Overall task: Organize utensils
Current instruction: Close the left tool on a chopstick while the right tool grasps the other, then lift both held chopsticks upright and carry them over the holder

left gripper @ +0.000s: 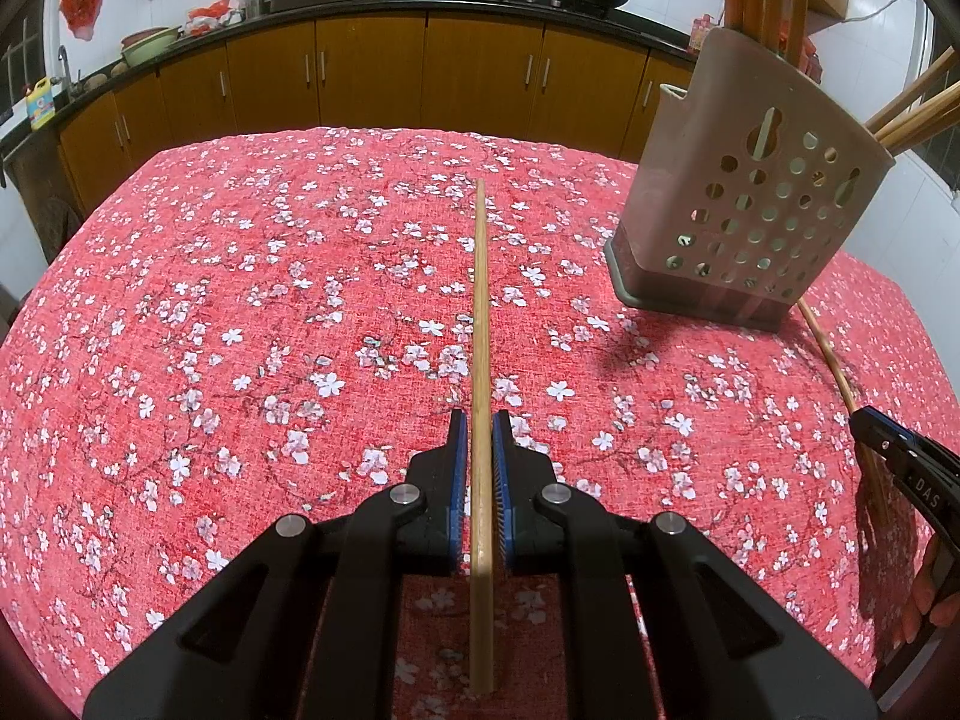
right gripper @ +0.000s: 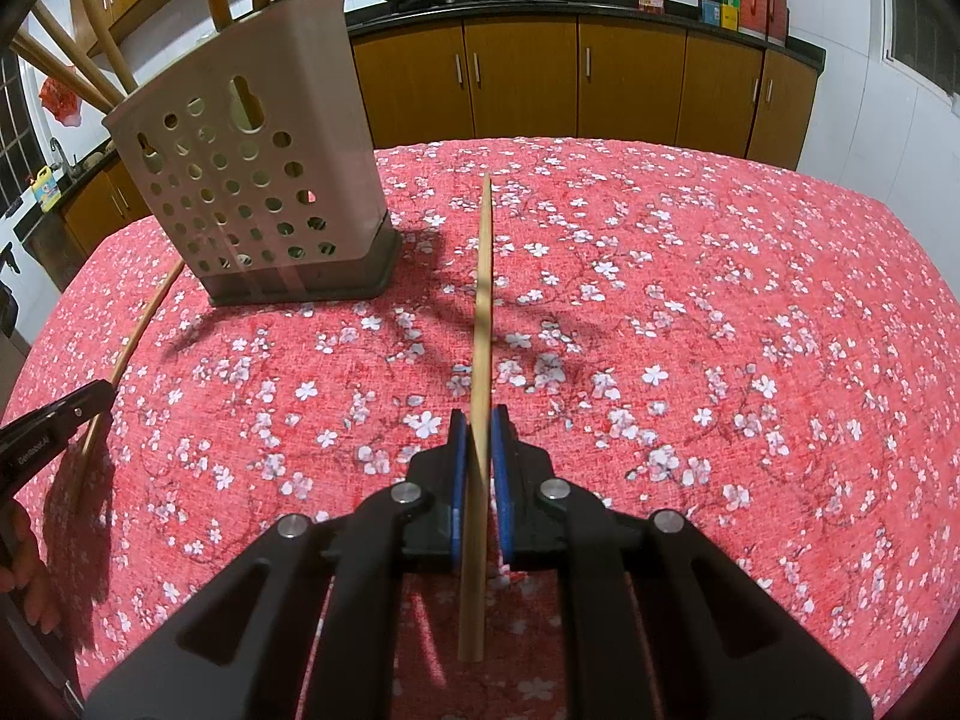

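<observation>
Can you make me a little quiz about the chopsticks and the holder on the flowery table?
1. True or false: each gripper's fingers are shut on a chopstick.
2. Where do the other chopsticks stand? A) in the wok B) in the holder C) on the floor
3. Fill in: the tablecloth is red with white ____.

Key:
1. True: left gripper holds the left chopstick; right gripper holds the right chopstick.
2. B, the holder.
3. Flowers, on the tablecloth.
</observation>
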